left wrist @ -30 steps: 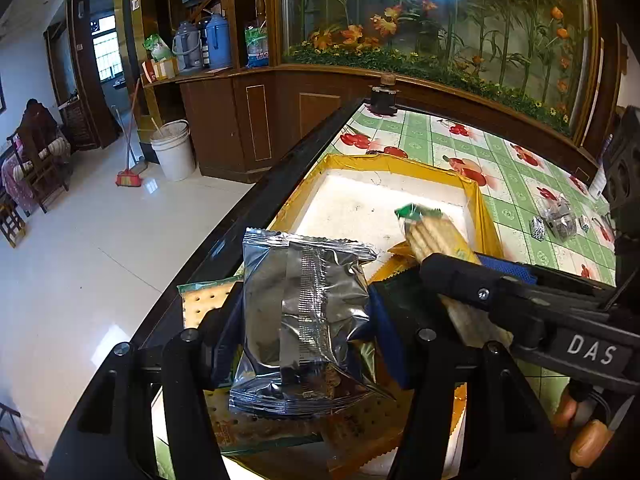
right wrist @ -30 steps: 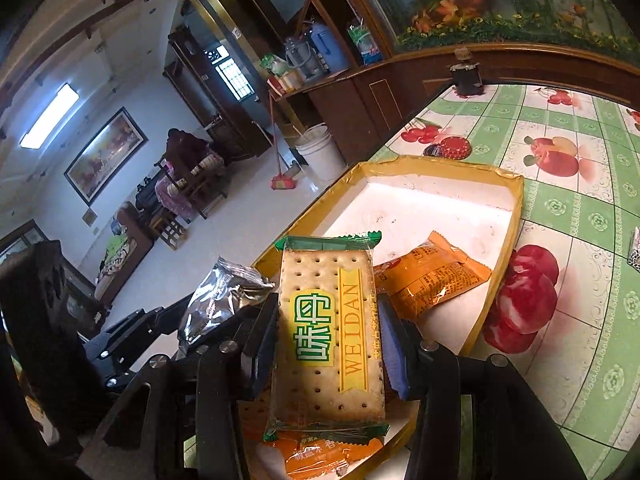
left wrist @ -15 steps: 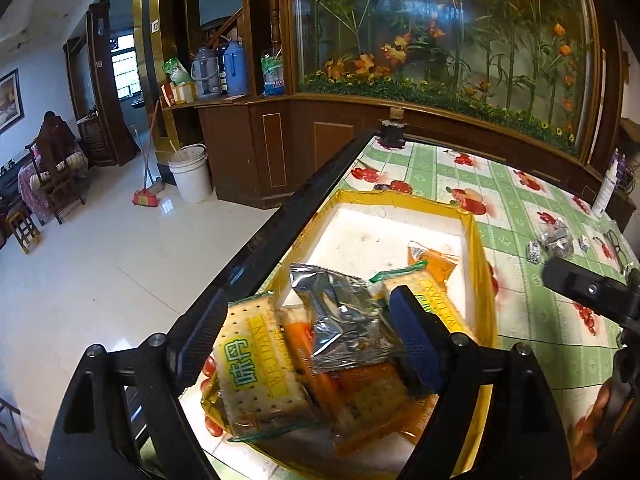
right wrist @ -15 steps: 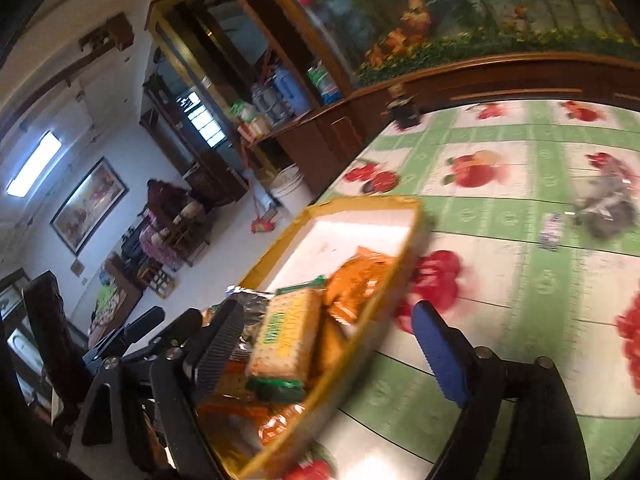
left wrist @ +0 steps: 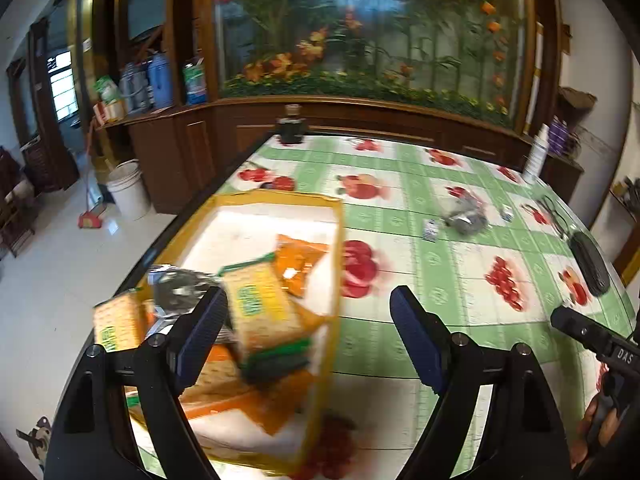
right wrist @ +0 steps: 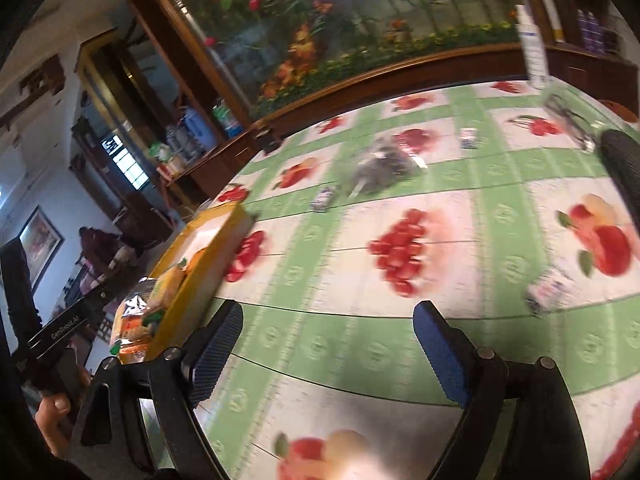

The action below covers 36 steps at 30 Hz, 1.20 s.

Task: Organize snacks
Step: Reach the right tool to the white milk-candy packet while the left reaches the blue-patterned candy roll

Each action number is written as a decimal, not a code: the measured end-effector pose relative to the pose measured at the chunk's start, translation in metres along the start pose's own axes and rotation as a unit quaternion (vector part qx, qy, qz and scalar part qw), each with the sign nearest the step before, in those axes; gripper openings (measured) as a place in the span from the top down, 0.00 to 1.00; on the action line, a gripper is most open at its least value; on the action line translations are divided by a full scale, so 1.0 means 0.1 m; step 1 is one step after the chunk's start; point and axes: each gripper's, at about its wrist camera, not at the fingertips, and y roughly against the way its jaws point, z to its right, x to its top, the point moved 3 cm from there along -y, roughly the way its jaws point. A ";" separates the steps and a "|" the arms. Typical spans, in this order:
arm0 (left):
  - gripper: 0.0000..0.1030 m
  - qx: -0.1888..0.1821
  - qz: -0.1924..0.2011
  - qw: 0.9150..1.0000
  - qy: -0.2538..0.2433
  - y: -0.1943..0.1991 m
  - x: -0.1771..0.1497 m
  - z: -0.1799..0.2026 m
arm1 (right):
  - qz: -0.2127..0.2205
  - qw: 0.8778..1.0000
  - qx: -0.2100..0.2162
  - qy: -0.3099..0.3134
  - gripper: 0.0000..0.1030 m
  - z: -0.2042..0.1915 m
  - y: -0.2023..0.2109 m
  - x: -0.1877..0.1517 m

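Note:
A yellow-rimmed tray (left wrist: pixel 340 224) on the table's left edge holds several snack packs: cracker packs (left wrist: pixel 260 308), an orange pack (left wrist: pixel 298 260) and a silver pack (left wrist: pixel 176 284). My left gripper (left wrist: pixel 308 332) is open and empty, over the tray's right rim. My right gripper (right wrist: pixel 328 344) is open and empty over bare tablecloth, right of the tray (right wrist: pixel 208 272). A silver snack pack (left wrist: pixel 464 216) lies loose mid-table; it also shows in the right wrist view (right wrist: pixel 380 168). Small wrapped sweets (right wrist: pixel 548 292) lie near it.
The table has a green fruit-print cloth (left wrist: pixel 440 280). A dark oblong case (left wrist: pixel 590 264) and a white bottle (left wrist: pixel 536 156) are at the right. A dark jar (left wrist: pixel 292 128) stands at the far edge. The floor drops off left of the tray.
Both grippers let go of their packs, the silver one and the cracker one, which now lie in the tray. Both have swung right, away from the tray, the right one farther.

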 end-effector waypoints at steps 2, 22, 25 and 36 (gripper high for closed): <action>0.18 -0.011 -0.005 1.000 -0.018 0.00 -0.01 0.18 | 0.007 1.000 -0.012 -0.010 0.14 0.16 0.10 -0.01; 0.19 -0.031 -0.072 0.993 -0.090 -1.06 0.41 1.16 | 0.004 0.995 -0.099 0.021 0.27 0.91 -0.38 0.89; 0.19 -0.028 -0.084 0.989 -0.118 -1.27 0.43 1.30 | -0.008 0.993 -0.120 0.020 0.41 0.99 -0.64 1.10; 0.19 -0.038 -0.113 0.984 -0.136 -1.85 0.49 1.42 | -0.043 0.986 -0.158 -0.006 0.50 1.30 -1.36 1.56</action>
